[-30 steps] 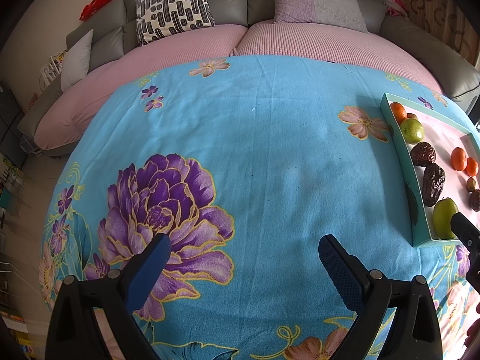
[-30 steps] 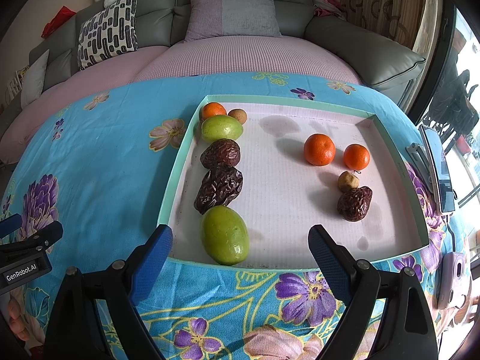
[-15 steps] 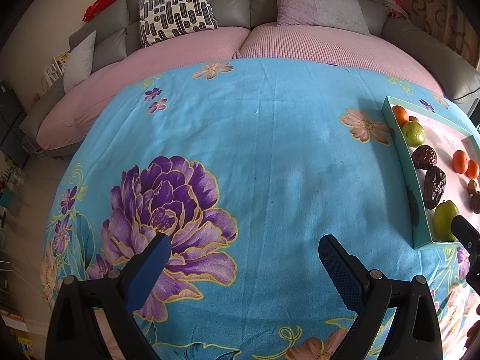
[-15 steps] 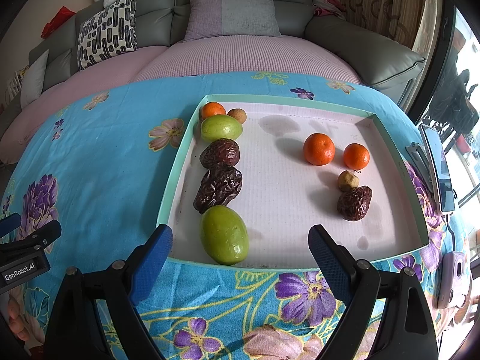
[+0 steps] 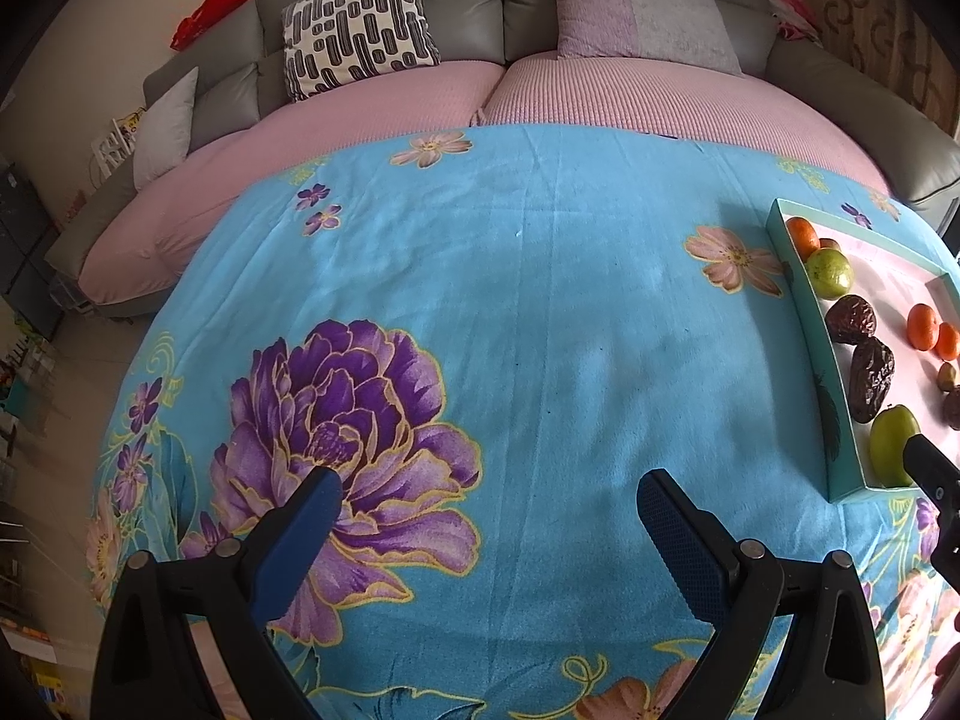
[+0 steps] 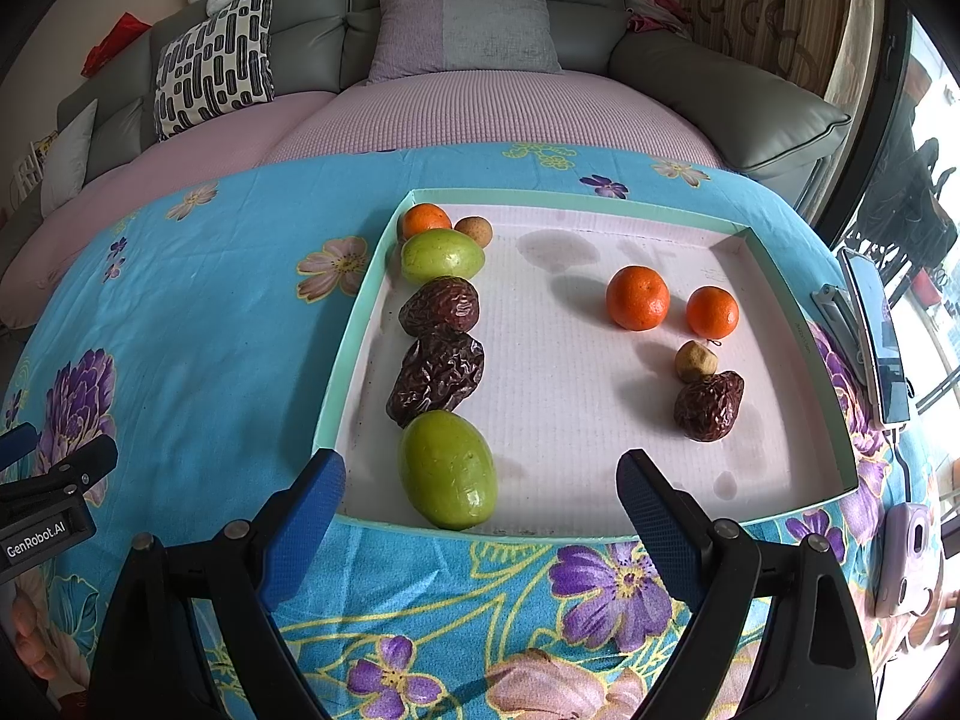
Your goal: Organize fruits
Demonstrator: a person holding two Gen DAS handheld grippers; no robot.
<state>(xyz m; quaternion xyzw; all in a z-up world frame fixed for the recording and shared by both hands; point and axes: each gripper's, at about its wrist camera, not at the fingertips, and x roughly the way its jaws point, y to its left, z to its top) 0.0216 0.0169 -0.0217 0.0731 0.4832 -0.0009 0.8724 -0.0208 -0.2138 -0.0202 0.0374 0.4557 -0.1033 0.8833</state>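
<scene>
A teal-rimmed tray (image 6: 354, 336) with a white floor holds the fruit. Along its left wall lie an orange (image 6: 425, 219), a small brown fruit (image 6: 474, 230), a green fruit (image 6: 441, 255), two dark dates (image 6: 440, 307) (image 6: 437, 375) and a large green fruit (image 6: 448, 469). At the right are two oranges (image 6: 636, 297) (image 6: 711, 312), a small tan fruit (image 6: 695, 361) and a date (image 6: 708, 405). My right gripper (image 6: 480, 492) is open and empty at the tray's near edge, by the large green fruit. My left gripper (image 5: 489, 501) is open and empty over the blue cloth; the tray (image 5: 807, 324) lies to its right.
A blue flowered cloth (image 5: 510, 330) covers the table. A pink-covered sofa (image 6: 480, 114) with cushions (image 6: 462, 21) curves behind it. A phone (image 6: 879, 324) and a small pink camera (image 6: 906, 558) lie at the table's right edge.
The left gripper has drawn back a little, so the sofa shows lower in its view. The right gripper and the fruit have not moved.
</scene>
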